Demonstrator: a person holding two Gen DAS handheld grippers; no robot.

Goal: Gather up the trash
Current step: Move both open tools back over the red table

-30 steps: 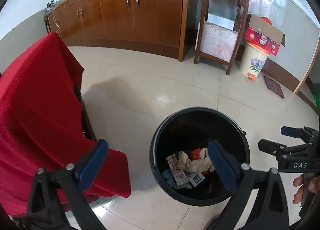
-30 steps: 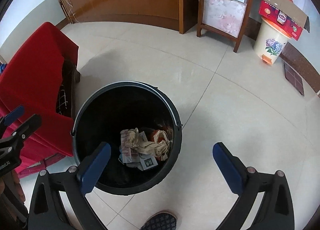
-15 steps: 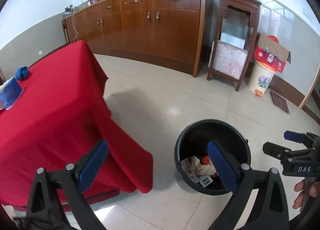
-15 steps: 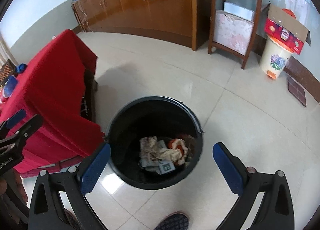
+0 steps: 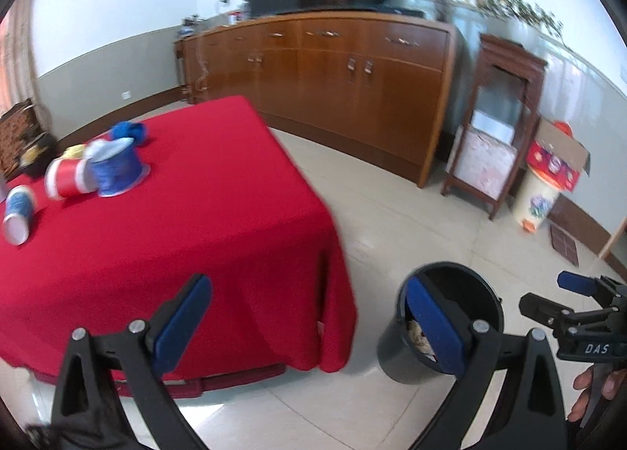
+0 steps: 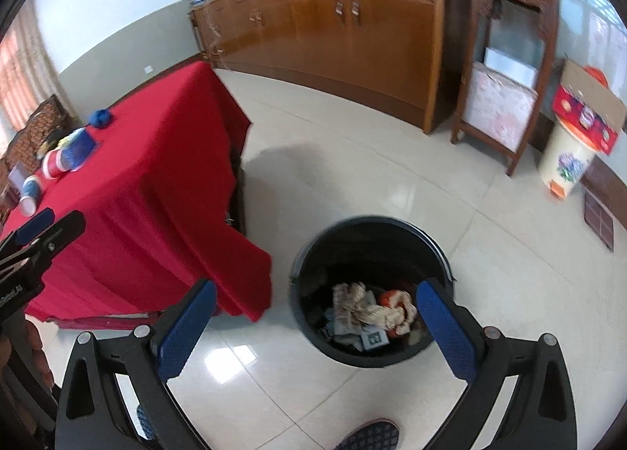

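With both the left gripper and right gripper wide and empty, approach the cups on the table beside the bin level.

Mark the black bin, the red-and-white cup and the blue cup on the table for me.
black bin (image 6: 305,254), right wrist view, on the left rim.
red-and-white cup (image 5: 64,178), left wrist view, on its red side; it lies tipped over.
blue cup (image 5: 117,172), left wrist view, on its blue side wall.
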